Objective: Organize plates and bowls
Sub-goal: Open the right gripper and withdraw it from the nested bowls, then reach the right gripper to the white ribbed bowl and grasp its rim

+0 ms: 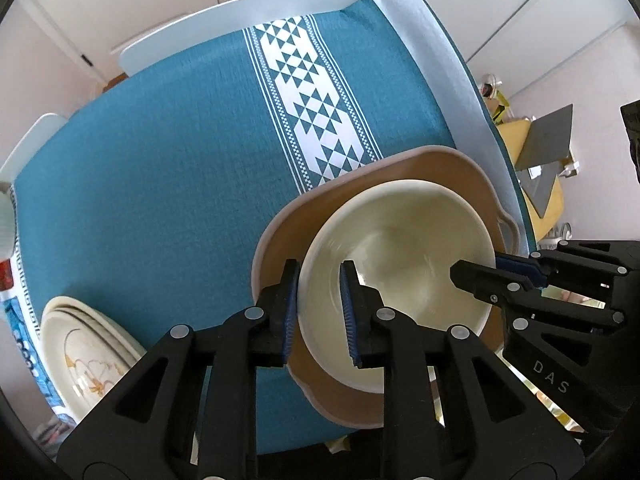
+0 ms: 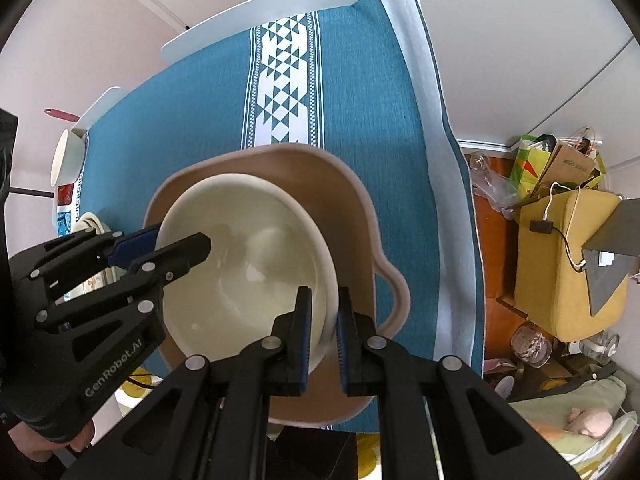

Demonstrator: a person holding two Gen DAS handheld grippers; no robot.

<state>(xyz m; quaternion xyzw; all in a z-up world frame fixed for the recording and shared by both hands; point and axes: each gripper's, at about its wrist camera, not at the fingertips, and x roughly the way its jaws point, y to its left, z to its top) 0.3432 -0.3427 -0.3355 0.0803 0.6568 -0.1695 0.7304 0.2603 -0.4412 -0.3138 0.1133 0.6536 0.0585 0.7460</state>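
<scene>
A cream bowl (image 1: 400, 256) sits inside a larger brown dish with handles (image 1: 448, 168) on the teal tablecloth. My left gripper (image 1: 320, 312) is shut on the bowl's left rim, one finger inside and one outside. My right gripper (image 2: 324, 332) is shut on the bowl's right rim (image 2: 328, 280) in the same way; it also shows in the left wrist view (image 1: 500, 276). In the right wrist view the bowl (image 2: 240, 272) fills the brown dish (image 2: 320, 184), and the left gripper (image 2: 172, 248) grips the far rim. A stack of cream flowered plates (image 1: 84, 352) lies at the left.
The teal tablecloth (image 1: 160, 160) with a white patterned band covers the table. A white bowl (image 2: 66, 156) stands at the table's left edge. White chairs (image 1: 248, 12) stand behind. A yellow cabinet (image 2: 560, 264) and clutter stand on the floor at the right.
</scene>
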